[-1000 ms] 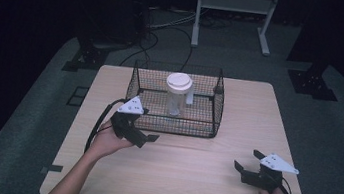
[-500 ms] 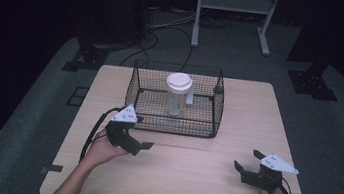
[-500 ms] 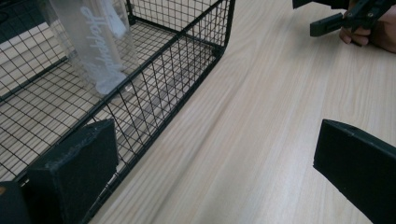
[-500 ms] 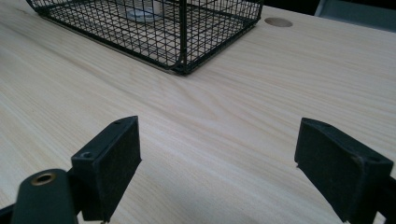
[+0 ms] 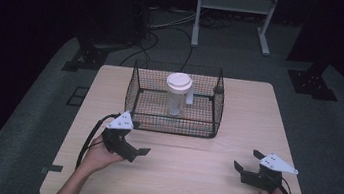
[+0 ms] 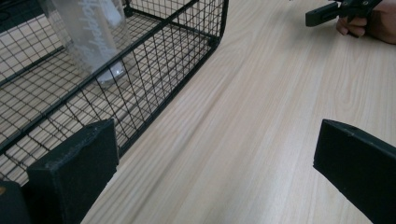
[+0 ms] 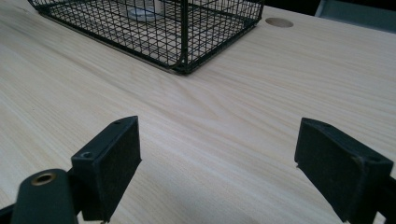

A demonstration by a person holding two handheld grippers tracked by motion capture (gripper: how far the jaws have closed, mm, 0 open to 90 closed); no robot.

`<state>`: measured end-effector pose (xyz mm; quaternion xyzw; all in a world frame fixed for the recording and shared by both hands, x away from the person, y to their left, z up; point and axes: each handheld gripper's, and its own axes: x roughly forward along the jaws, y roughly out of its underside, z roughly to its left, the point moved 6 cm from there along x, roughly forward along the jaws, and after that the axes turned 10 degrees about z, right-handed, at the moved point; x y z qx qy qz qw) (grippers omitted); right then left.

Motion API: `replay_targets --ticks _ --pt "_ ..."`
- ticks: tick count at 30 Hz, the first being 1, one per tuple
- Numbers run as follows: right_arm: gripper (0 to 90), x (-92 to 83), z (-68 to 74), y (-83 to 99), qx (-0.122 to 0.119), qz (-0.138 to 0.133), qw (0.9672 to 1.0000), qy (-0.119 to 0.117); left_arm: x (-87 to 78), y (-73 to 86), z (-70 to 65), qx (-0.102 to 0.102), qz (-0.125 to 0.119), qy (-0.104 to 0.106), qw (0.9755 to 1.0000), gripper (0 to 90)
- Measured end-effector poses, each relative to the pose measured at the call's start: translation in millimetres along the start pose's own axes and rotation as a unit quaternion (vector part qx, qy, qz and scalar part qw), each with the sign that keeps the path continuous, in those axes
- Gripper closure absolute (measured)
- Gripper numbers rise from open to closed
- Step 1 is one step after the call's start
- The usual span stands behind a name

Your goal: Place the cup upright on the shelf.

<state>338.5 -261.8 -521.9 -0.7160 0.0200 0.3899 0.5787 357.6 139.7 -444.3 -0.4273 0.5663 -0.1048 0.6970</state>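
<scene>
One clear lidded jar point(image 5: 177, 93) stands upright inside a black wire basket point(image 5: 216, 114) at centre frame in the high view, on a pale wooden counter point(image 5: 190, 175). Left tongs point(image 5: 136, 152), lower left just before the basket, gape wide and empty. Right tongs point(image 5: 246, 168), lower right, well apart, also gape empty.
</scene>
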Motion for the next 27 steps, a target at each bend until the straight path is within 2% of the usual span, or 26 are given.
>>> replay_targets --ticks 3,19,25,27 --pt "13.5 0.1 0.0 0.0 -0.001 0.0 1.0 0.0 -2.6 4.0 -2.3 -0.005 -0.011 0.004 0.9999 0.0" --pt "13.5 0.3 0.6 0.0 -0.003 0.001 1.0 0.001 -6.4 27.8 -8.3 -0.013 -0.016 -0.011 0.9997 0.0" --pt "13.5 0.3 0.9 0.0 -0.005 0.001 1.0 0.001 -5.3 38.7 -13.8 -0.028 -0.054 -0.004 0.9981 0.0" --pt "13.4 0.4 0.8 -0.1 -0.005 0.0 1.0 0.001 -4.7 41.1 -15.2 -0.026 -0.056 -0.013 0.998 0.0"
